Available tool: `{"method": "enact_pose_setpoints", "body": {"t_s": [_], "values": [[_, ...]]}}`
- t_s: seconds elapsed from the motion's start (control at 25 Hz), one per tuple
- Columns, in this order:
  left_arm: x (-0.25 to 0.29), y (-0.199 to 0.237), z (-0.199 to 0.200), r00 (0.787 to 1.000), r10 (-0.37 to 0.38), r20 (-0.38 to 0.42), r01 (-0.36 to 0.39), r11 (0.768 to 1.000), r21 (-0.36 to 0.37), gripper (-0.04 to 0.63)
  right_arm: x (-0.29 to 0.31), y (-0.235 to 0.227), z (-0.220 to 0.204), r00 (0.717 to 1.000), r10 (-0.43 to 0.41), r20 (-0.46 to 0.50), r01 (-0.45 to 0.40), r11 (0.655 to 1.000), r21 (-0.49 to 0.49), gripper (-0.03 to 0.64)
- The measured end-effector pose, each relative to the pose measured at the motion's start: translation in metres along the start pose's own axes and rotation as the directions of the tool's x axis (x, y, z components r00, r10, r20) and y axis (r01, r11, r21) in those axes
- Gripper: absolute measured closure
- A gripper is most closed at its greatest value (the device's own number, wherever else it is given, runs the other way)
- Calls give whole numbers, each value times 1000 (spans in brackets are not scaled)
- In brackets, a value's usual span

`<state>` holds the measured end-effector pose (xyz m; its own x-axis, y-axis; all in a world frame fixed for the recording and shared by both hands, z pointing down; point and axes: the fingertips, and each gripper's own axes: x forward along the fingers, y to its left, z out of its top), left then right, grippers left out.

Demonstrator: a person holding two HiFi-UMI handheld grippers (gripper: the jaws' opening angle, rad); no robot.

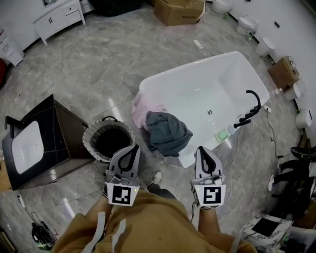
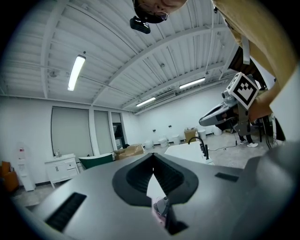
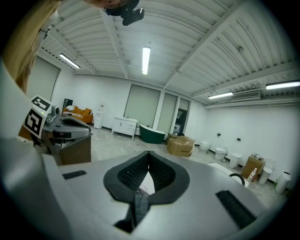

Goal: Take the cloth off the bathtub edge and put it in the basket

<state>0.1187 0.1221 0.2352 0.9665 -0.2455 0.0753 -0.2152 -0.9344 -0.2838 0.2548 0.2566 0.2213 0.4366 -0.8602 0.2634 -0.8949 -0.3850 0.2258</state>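
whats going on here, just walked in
A person stands facing a white bathtub with a gripper in each hand. The left gripper and right gripper are both shut, empty and held close to the body. A grey cloth and a pink cloth hang over the tub's near edge. The basket stands on the floor beside them.

Grey marble-patterned floor tiles [image 1: 98,64] gleam under long fluorescent ceiling tubes [image 3: 146,60] set in a white ribbed panel ceiling [image 3: 197,47]. White walls [image 3: 243,126] ring the room. A white drawer cabinet [image 1: 58,19] stands at the far side, with a brown cardboard box [image 1: 178,11] further along — and a row of white toilets [image 1: 245,23] lines the right-hand wall. A black vanity unit with a white basin [image 1: 52,136] sits at the left.
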Motion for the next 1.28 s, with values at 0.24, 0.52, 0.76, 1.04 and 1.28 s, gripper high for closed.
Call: {"method": "enact_pose_setpoints", "body": {"t_s": [0.24,0.52,0.76,1.04,1.28], "values": [[17,-7,-16,999,4,-41,-5,1000,-12,591,39,4,-60,989,83,-120,-98,987,-126,612],[43,-15,-48,995,12,-96,-16,999,-39,592,92,22,-139,958,157,-240,-207,957,-203,611],[64,-16,-79,991,23,-130,-30,998,-50,592,136,34,-192,933,184,-310,-254,946,-200,605],[83,-15,-125,985,41,-170,-55,995,-81,591,194,54,-274,872,201,-446,-296,943,-152,490],[87,-24,-165,972,53,-227,-90,984,-156,592,225,59,-330,836,199,-511,-304,944,-130,456]]}}
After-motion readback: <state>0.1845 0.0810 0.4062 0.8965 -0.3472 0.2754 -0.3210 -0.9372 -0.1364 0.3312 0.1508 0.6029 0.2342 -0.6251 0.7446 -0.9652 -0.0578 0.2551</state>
